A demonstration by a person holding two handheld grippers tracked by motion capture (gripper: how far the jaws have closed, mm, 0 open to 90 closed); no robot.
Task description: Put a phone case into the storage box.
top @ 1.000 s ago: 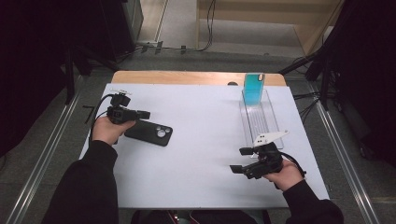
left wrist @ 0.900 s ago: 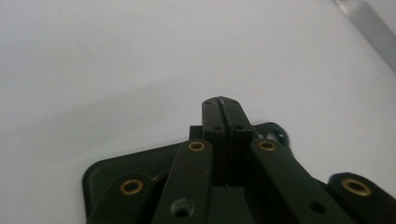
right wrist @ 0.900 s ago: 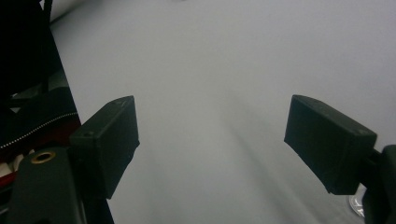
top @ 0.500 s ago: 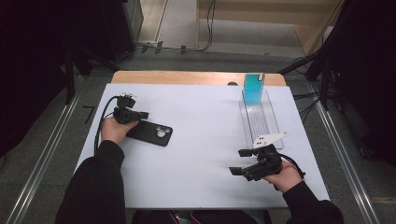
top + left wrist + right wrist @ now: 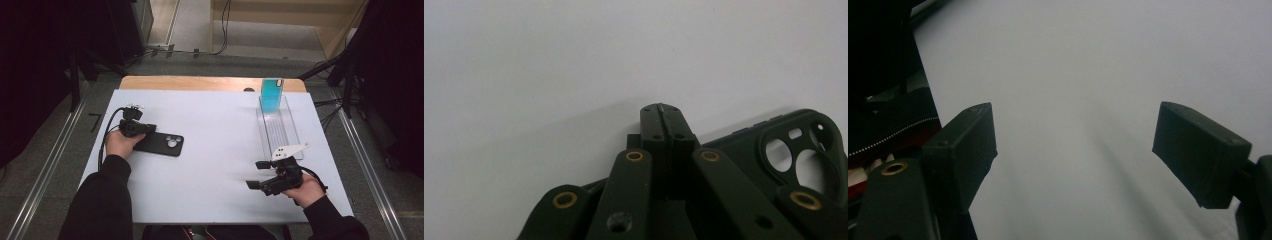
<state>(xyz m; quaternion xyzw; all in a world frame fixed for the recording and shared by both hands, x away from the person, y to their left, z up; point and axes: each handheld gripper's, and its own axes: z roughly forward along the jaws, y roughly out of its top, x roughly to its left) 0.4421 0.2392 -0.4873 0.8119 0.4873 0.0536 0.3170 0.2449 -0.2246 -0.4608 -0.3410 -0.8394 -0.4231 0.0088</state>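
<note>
Nearest, at the right of the bench [image 5: 210,200], the right hand-held gripper [image 5: 257,175] rests low in the person's right hand [image 5: 305,190], its jaws pointing left. In the right gripper view the two black pads [image 5: 965,145] stand wide apart with only the bare white bench top between them; nothing is held.

Farther off, at the left, the left hand-held gripper [image 5: 150,128] sits in the person's left hand [image 5: 117,142], pointing right, low over the near-left end of a black phone case [image 5: 162,144]. The case lies flat on the bench, its camera cut-outs at its right end. In the left gripper view the jaws are pressed fully together, pad against pad, with the tips [image 5: 666,117] just past the case's far edge, over the white surface. The case [image 5: 794,150] shows beneath and to the right of the jaws. Whether any part of its rim is pinched between them cannot be told; no thing is seen between the pads.

Farther still, at the right, a clear plastic tray [image 5: 280,132] runs away from the right hand. At its far end a turquoise phone case [image 5: 271,95] stands upright, near the bench's wooden far edge [image 5: 200,83].
</note>
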